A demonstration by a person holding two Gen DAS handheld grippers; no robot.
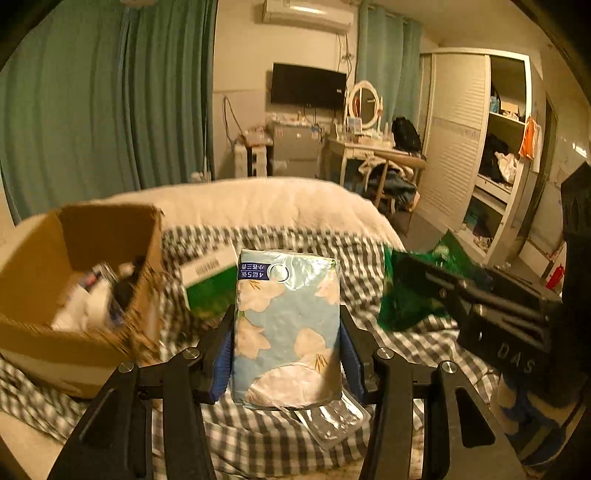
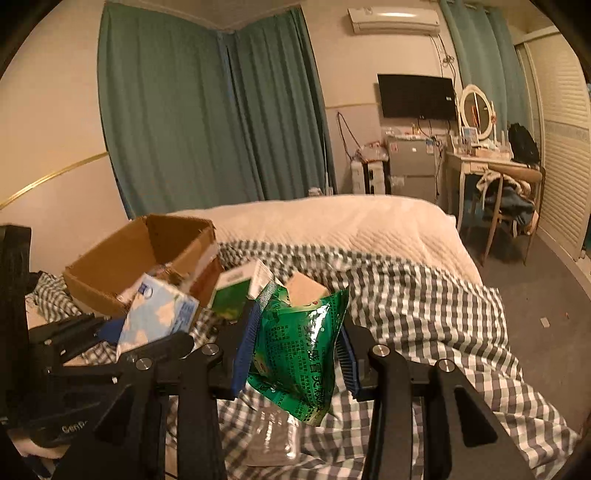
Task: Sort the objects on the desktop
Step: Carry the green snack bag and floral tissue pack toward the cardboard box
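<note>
Tissue pack [image 1: 286, 328] clamped upright between left fingers [image 1: 221, 354]; green sachet [image 2: 301, 354] pinched between right fingers [image 2: 245, 347].

Teal curtains [image 2: 207, 110], wall television [image 2: 415, 96], air conditioner [image 2: 395, 20], round vanity mirror [image 2: 476, 110], louvred wardrobe [image 1: 458, 147]

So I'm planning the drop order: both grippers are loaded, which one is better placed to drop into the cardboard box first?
Left, probably. The left gripper, holding the tissue pack, has the box right beside it. The right gripper, with the green pouch, sits farther over, with the left gripper between it and the box.
</note>
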